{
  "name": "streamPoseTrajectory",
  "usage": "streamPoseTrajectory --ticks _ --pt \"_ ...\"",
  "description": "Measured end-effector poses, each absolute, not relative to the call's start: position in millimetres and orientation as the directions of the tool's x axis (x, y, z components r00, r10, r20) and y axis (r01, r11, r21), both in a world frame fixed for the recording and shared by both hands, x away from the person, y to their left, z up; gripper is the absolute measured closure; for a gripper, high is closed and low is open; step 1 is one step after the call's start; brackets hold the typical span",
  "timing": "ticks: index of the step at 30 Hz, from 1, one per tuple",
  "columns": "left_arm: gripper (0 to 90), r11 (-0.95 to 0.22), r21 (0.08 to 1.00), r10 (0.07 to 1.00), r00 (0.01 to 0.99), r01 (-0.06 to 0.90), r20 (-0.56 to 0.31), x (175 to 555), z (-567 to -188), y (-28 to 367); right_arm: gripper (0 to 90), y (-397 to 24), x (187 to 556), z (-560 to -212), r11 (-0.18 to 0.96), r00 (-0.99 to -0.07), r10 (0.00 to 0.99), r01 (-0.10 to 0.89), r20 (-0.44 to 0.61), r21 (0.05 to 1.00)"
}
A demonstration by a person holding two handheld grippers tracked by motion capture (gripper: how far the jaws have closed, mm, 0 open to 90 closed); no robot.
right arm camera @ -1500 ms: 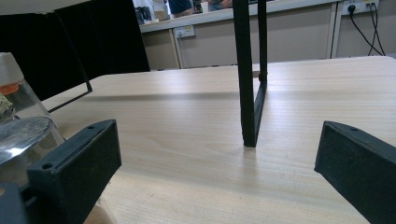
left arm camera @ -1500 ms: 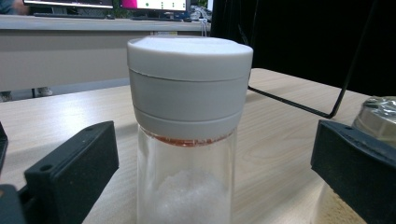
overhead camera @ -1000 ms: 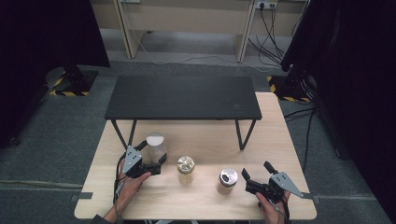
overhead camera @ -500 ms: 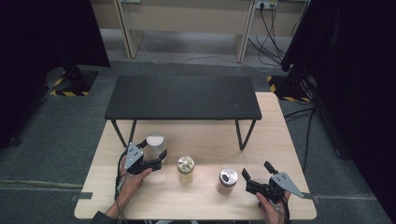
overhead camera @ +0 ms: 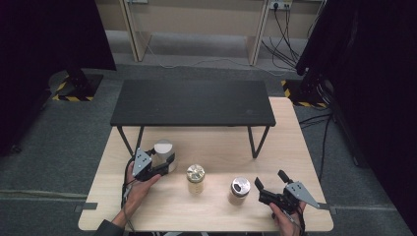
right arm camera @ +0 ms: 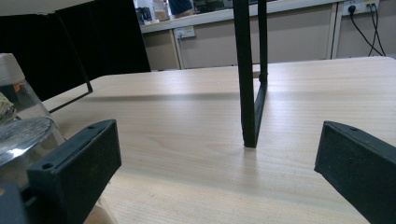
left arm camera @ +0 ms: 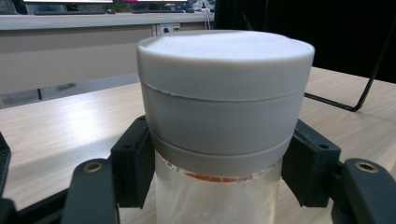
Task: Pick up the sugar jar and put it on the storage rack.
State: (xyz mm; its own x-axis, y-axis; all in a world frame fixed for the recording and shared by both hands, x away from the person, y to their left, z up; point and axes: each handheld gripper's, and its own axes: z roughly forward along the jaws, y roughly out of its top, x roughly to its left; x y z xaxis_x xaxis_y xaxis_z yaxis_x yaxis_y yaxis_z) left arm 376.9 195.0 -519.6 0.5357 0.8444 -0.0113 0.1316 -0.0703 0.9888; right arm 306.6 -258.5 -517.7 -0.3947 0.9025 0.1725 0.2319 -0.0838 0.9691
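Observation:
A clear jar with a pale grey-white lid [overhead camera: 163, 148] stands on the wooden table [overhead camera: 295, 147] at the left. My left gripper [overhead camera: 166, 164] has just been closing on it, and its pads [left arm camera: 134, 163] now press the jar [left arm camera: 224, 93] just under the lid on both sides. A gold-lidded jar [overhead camera: 195, 177] stands mid-table. A silver-lidded jar [overhead camera: 239, 190] stands to its right. My right gripper [overhead camera: 270, 180] rests just right of that jar, open [right arm camera: 219, 172] with nothing between its fingers; the silver-lidded jar [right arm camera: 23, 135] sits beside its left jaw.
A low black shelf on thin metal legs [overhead camera: 192, 103] spans the far half of the table. One leg [right arm camera: 250, 93] stands straight ahead of the right gripper. Bare wood lies between the jars and the front edge.
The left gripper's jaws have drawn in around the white-lidded jar and now grip it. The right gripper and the other two jars have not moved.

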Motion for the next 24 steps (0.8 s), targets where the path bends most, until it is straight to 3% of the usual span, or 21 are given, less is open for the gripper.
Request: streamPoseTrajectory --ticks 8,24 --pt "34.8 -0.095 0.988 0.852 0.523 0.123 0.017 375 -517 193 0.5 -259 306 -518 -0.087 -0.394 0.902 0.231 0.175 0.969" --pt "34.8 -0.066 0.988 0.848 0.529 0.136 -0.016 367 -496 199 0.5 -260 306 -517 -0.091 -0.391 0.903 0.230 0.177 0.969"
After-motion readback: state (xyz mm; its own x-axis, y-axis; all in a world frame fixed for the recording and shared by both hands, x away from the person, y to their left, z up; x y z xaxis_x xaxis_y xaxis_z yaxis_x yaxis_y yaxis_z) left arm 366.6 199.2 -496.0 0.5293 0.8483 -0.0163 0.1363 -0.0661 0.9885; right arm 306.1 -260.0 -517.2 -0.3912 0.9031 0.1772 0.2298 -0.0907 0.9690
